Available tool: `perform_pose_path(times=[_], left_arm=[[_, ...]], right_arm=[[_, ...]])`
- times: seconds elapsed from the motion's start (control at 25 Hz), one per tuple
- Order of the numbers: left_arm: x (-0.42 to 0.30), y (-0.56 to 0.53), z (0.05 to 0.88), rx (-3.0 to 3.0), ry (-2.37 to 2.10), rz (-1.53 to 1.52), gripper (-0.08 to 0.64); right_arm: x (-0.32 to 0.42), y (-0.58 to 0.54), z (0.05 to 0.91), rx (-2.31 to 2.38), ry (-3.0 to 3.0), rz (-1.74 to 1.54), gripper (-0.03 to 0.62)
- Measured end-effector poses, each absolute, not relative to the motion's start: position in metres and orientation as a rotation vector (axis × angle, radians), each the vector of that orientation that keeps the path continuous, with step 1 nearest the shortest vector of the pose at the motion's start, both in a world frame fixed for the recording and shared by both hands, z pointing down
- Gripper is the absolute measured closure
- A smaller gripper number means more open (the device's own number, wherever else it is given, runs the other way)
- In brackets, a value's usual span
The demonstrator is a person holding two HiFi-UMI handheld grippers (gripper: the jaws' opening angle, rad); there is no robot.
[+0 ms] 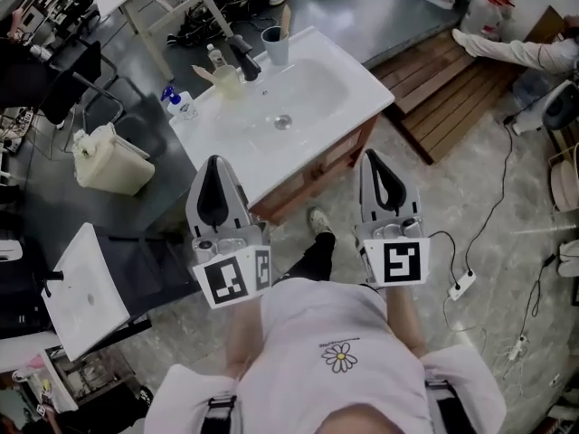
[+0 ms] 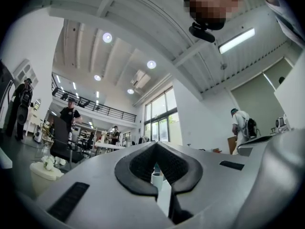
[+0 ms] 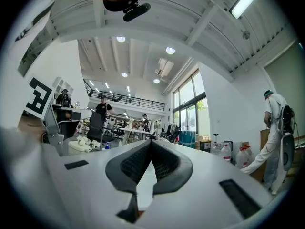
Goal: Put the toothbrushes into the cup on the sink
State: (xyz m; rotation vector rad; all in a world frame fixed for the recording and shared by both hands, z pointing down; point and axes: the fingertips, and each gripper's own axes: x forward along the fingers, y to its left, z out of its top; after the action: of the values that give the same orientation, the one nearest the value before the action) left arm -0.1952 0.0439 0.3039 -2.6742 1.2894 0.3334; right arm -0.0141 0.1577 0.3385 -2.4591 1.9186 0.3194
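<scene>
Grey flooring is surrounding the sink (image 1: pixel 357 90); left gripper (image 1: pixel 214 163) and right gripper (image 1: pixel 373 156) are hovering near, jaws together, empty, needing opening before reaching the far cup (image 1: pixel 275 47).

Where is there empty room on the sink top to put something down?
The bare strip of the sink top between the basin and its front edge is free, and so is the right corner. The back edge is crowded: faucet, cup and blue-capped bottle stand there.
</scene>
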Motion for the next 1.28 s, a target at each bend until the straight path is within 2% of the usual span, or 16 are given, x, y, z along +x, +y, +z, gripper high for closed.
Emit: perform_pose_path(times=[0.24, 0.52, 1.28], left_arm=[[-0.148, -0.062, 0.287, -2.614, 1.407, 0.339, 0.543], [-0.134, -0.149, 0.296, -2.549, 1.588, 0.366, 0.543], [-0.138, -0.154, 0.293, -2.321, 1.911, 0.32, 0.543]], right_arm=[[0.049, 0.038, 0.314, -2.404, 2.024, 0.323, 0.58], [0.083, -0.069, 0.311, -2.321, 2.16, 0.323, 0.58], [0.084, -0.139, 0.303, -2.017, 2.365, 0.291, 0.58]])
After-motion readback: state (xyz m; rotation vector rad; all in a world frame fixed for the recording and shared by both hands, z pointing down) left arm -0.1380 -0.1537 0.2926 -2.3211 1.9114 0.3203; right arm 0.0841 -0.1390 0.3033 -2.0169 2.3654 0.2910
